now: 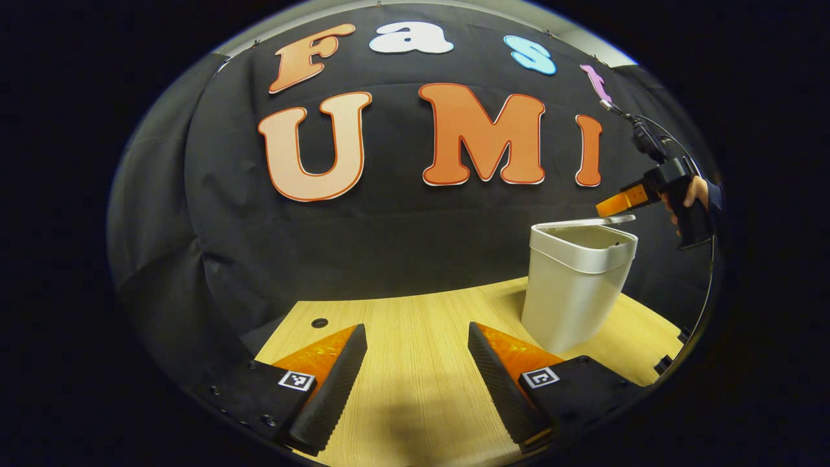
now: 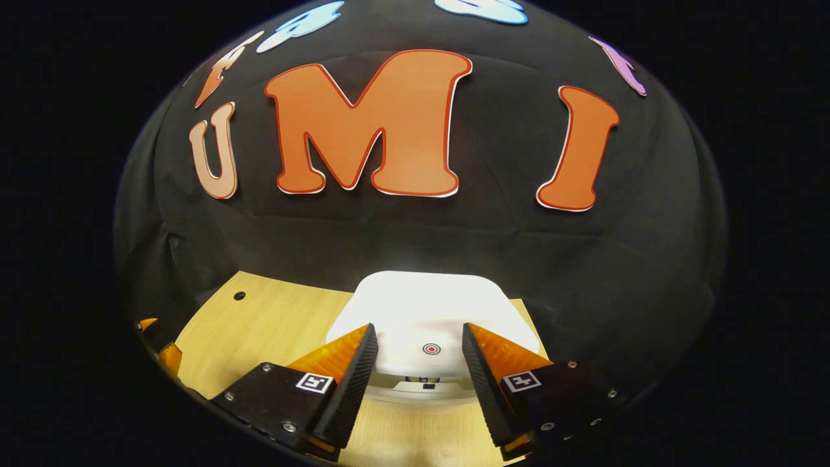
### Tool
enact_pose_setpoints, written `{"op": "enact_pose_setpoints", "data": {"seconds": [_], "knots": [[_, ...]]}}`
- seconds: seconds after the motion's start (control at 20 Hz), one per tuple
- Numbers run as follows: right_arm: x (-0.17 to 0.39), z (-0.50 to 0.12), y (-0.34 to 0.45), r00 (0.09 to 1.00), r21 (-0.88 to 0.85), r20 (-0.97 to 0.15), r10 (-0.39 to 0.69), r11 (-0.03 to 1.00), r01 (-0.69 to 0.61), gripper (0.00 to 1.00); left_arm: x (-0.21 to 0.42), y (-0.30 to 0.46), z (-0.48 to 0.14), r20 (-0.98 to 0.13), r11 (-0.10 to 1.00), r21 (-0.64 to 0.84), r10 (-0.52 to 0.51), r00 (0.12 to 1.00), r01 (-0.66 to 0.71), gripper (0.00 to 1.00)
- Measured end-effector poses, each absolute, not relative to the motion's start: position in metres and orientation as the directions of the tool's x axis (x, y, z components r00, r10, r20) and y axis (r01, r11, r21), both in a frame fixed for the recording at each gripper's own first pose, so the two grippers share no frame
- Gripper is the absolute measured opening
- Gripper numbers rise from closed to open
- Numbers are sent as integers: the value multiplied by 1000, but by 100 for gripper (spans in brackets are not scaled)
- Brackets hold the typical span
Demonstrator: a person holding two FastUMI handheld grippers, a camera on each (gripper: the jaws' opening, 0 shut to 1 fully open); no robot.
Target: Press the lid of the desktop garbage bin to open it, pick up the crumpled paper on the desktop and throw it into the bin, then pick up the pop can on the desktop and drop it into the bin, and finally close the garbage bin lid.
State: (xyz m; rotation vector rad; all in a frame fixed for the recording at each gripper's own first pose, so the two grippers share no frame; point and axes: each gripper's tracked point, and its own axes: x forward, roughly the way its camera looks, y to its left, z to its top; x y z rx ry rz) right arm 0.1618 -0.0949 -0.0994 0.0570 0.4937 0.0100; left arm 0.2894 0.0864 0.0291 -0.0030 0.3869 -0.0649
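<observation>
Spread fingers of the left gripper [image 1: 415, 363] sit lowest in the left gripper view, apart with nothing between them, hovering over bare wooden desk [image 1: 415, 389]. Beyond them, toward the desk's right edge, stands the white garbage bin [image 1: 574, 292], upright. Its lid [image 1: 587, 222] looks slightly raised or ajar above the rim, though I cannot tell how far. Just above it a hand [image 1: 697, 194] holds the right gripper [image 1: 606, 206], fingers pointing down at the lid's far side.

In the right gripper view, that gripper's fingers [image 2: 350, 363] are also spread and empty, straddling the near edge of the lid [image 2: 434, 311] from above, with a small round target mark [image 2: 431, 349] between them. Whether a fingertip touches the lid I cannot tell.

Neither the crumpled paper nor the pop can appears on the desk stretches seen here, so my judgement is that this is either the opening press or the closing one.

Risks from here: the bin is light-looking and stands near the desk's right edge, so a press that lands off the mark or pushes sideways could tilt or slide it. With fingers spread, the tips could straddle the mark rather than press it, leaving the latch untouched. A fast push could make the lid bounce.
</observation>
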Motion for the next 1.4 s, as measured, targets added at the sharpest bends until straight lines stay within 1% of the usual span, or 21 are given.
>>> {"op": "enact_pose_setpoints", "data": {"seconds": [0.45,0.5,0.55,0.65,0.7,0.75,0.8,0.85,0.9,0.95,1.1,1.15,1.2,1.25,1.3,1.35,1.4], "knots": [[155,-131,-91,863,89,-504,30,996,18,81,292,87,21,-398,999,-22,-52,916,47,100],[154,-132,-92,864,84,-503,28,996,17,78,292,86,20,-400,999,-21,-53,915,49,100],[152,-134,-92,864,81,-503,27,997,16,81,293,85,19,-402,999,-21,-54,914,50,100],[150,-134,-90,873,89,-486,28,996,18,81,294,86,17,-408,998,-25,-57,911,52,100],[150,-133,-90,882,91,-471,25,996,20,78,294,85,16,-411,998,-28,-59,910,52,96],[148,-134,-91,886,88,-462,24,996,19,76,294,84,15,-413,998,-31,-61,909,52,100],[148,-134,-90,890,84,-456,22,996,19,75,295,84,14,-416,998,-33,-62,907,53,100],[145,-135,-88,891,84,-453,20,996,20,70,295,83,13,-418,998,-35,-65,906,55,100],[146,-136,-87,894,86,-448,18,996,23,68,297,82,12,-420,998,-34,-66,905,57,100],[147,-136,-88,897,84,-442,15,996,24,70,297,82,11,-420,998,-35,-68,905,59,100],[148,-137,-84,912,73,-410,12,997,20,58,297,80,10,-426,997,-35,-75,902,67,100],[146,-139,-82,914,85,-406,12,996,24,58,298,81,10,-424,997,-36,-78,902,69,100],[145,-139,-79,916,100,-400,15,995,28,45,298,81,10,-424,997,-36,-80,902,71,100],[144,-141,-79,916,117,-402,14,992,37,47,297,82,10,-422,997,-36,-82,903,73,100],[145,-139,-80,919,123,-394,1,991,51,38,298,84,11,-421,997,-35,-84,903,76,100],[144,-141,-81,918,113,-396,-10,992,59,36,297,85,13,-416,996,-34,-86,905,79,100],[144,-140,-80,918,101,-395,-19,993,64,29,297,87,14,-411,996,-32,-87,907,81,100]]}}
